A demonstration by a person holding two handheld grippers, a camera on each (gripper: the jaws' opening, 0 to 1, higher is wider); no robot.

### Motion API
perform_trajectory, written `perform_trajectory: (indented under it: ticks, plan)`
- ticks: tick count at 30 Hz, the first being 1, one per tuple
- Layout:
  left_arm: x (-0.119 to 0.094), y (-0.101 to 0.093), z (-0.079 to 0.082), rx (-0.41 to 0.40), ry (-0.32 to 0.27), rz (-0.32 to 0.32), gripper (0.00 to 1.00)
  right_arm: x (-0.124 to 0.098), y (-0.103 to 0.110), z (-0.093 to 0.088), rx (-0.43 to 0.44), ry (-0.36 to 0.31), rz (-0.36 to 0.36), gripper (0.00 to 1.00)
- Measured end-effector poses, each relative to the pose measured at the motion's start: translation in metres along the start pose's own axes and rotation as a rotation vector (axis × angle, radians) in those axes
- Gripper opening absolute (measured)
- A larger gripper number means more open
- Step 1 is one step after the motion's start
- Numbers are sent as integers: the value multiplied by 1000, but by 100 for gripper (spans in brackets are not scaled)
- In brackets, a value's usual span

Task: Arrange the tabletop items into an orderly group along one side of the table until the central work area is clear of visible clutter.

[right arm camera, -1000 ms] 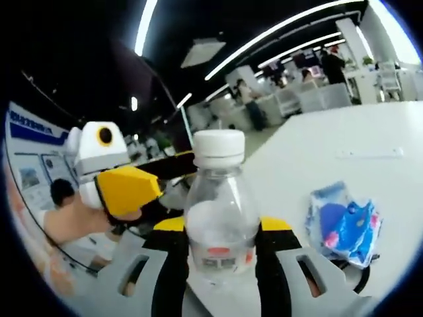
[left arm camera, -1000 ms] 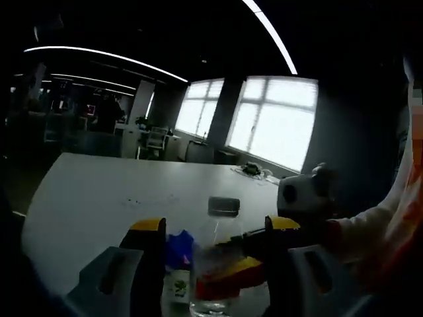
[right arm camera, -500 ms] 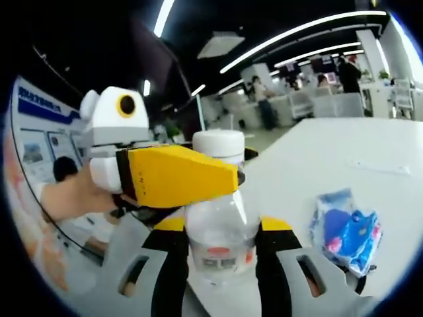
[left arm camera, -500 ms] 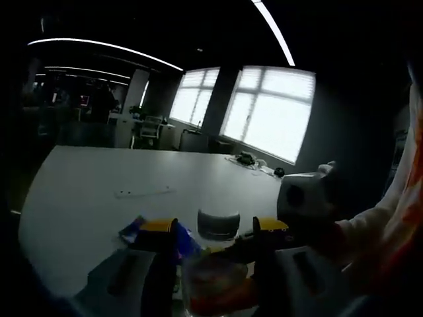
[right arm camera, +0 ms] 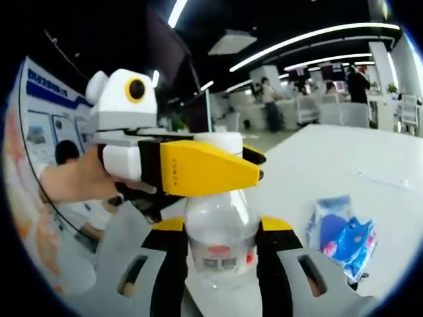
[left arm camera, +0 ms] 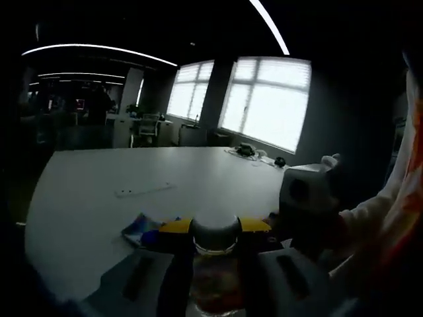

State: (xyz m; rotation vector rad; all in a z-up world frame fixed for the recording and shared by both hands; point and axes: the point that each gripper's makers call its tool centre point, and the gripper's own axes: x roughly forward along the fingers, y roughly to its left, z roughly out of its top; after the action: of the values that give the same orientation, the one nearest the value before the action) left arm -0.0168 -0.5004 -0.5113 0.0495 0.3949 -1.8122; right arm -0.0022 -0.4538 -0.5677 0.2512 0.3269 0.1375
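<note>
Bottle [right arm camera: 220, 228] of clear plastic with a white cap stands between the jaws of the right gripper [right arm camera: 220, 228], which press on its body from both sides, so that gripper holds it upright over the white tabletop [right arm camera: 370, 165]. In the right gripper view the left gripper [right arm camera: 254, 165] comes in from the left at cap height, its yellow jaw lying across the neck of the bottle; a hand [right arm camera: 73, 181] carries it. In the left gripper view the grey-looking cap [left arm camera: 215, 231] sits between that gripper's two yellow-tipped jaws, which stand narrow and close on either side of it. Whether they already pinch the cap or only flank it, I cannot tell.

A blue crumpled wrapper [right arm camera: 344, 234] lies on the tabletop just beside the bottle, and a thin pale strip [left arm camera: 145, 191] lies farther out toward the middle. Some small dark items [left arm camera: 251, 150] rest near the far edge under the windows.

The step in hand looks like a two-handed grip on the bottle, perhaps a handover or a steadying. To do it well, one gripper should have a firm, square hold before the other lets go. The cap is a small round target, so the left jaws should close level and centred on it. A thin clear bottle dents easily, so the squeeze on its body should stay moderate. The wrapper sits close enough to be brushed, so the bottle should rise clear before it travels to the side.
</note>
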Motion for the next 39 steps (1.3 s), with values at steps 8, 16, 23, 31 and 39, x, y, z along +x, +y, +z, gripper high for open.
perform_trajectory:
  ticks: [8, 16, 23, 31, 39]
  plan:
    - [4, 4, 0, -1, 19, 15, 21, -11, -11, -3, -9, -6, -45, 39]
    - [4, 38, -1, -20, 53, 80, 22, -56, -34, -32, 41, -17, -163, 53]
    - [1, 75, -1, 1, 85, 138, 22, -111, -63, -71, 163, -27, -343, 52]
    - [1, 131, 0, -49, 90, 234, 22, -151, -78, -86, 214, -43, -453, 52]
    - [11, 172, -11, -46, 157, 277, 22, -165, -78, -95, 247, -56, -497, 51]
